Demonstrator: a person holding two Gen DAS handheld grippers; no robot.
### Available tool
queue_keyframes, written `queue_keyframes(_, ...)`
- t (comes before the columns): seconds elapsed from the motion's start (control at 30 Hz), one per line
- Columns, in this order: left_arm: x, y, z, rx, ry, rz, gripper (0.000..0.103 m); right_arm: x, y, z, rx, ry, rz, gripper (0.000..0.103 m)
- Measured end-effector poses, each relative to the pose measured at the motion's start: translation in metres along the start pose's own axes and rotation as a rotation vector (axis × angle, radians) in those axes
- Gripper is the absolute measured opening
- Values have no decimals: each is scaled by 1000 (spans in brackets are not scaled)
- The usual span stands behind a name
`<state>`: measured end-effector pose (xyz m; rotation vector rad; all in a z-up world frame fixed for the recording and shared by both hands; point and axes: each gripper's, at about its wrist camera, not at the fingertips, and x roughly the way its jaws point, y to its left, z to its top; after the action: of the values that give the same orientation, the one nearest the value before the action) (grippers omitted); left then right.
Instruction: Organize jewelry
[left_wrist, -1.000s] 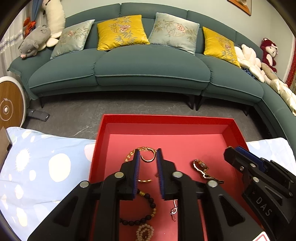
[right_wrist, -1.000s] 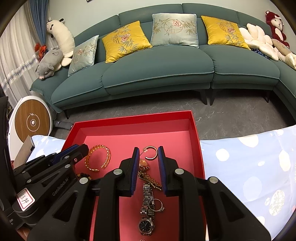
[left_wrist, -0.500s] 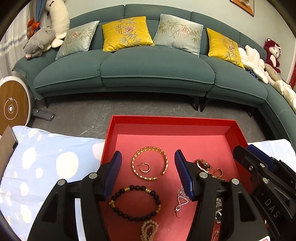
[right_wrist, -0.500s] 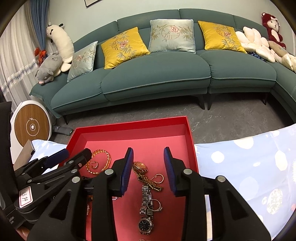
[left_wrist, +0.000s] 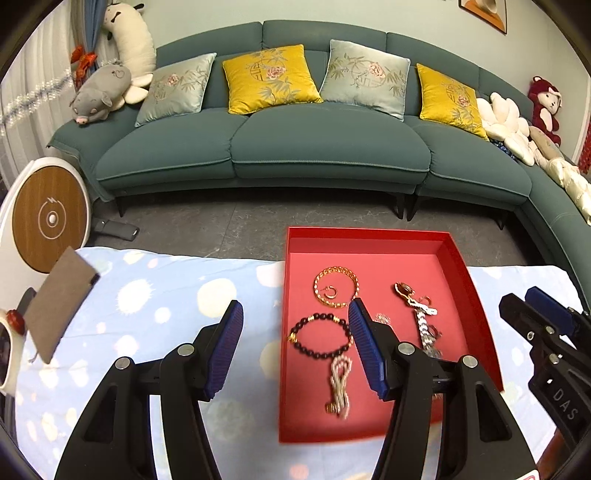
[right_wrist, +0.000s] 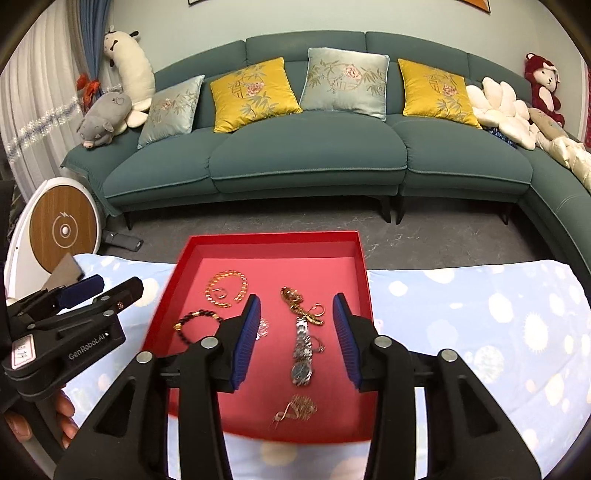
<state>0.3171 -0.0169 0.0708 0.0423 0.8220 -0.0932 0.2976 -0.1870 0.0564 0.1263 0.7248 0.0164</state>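
A red tray (left_wrist: 454, 254) (right_wrist: 364, 266) lies on the blue dotted cloth and holds the jewelry. In it are a gold bangle (left_wrist: 336, 287) (right_wrist: 226, 288) with a small hoop earring (left_wrist: 330, 292) inside, a black bead bracelet (left_wrist: 318, 336) (right_wrist: 195, 322), a pale bead strand (left_wrist: 340, 384), a silver watch (right_wrist: 303, 354) and a gold chain (right_wrist: 301, 308). My left gripper (left_wrist: 295, 347) is open and empty, held above the tray's left edge. My right gripper (right_wrist: 295, 339) is open and empty above the watch.
A brown pouch (left_wrist: 59, 302) lies on the cloth (left_wrist: 147, 302) at the left, next to a white object with a red bead (left_wrist: 11, 332). A green sofa (left_wrist: 295, 147) stands across the grey floor. A round white and wood device (left_wrist: 48, 218) stands at the left.
Both grippers opened, letting go of a hoop earring each, and pulled back and up from the tray. The left gripper shifted left. More of the tray shows now.
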Motion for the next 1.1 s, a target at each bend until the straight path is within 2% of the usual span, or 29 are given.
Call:
queue_keyframes(0.3, -75, 1, -26, 14, -84, -15, 57, -77, 4, -17, 63, -67, 41, 42)
queue_keyframes(0.47, -98, -5, -54, 61, -108, 8, 57, -98, -4, -37, 119, -50, 63, 42)
queue_keyframes(0.6, -110, -7, -72, 63, -90, -4, 57, -109, -2, -51, 130, -23, 66, 42)
queue_keyframes(0.73, -122, -11, -87, 81, -107, 8, 57, -125, 7, -65, 88, -40, 50, 42)
queue_keyframes(0.83, -126, -11, -96, 74, -105, 2, 57, -133, 8, -75, 89, -46, 55, 49)
queue_keyframes(0.9, -127, -9, -103, 61, -94, -9, 57, -134, 8, -84, 93, -44, 66, 49)
queue_keyframes(1.1, -111, -4, -130, 39, -44, -1, 57, -127, 13, -109, 10, -27, 0, 49)
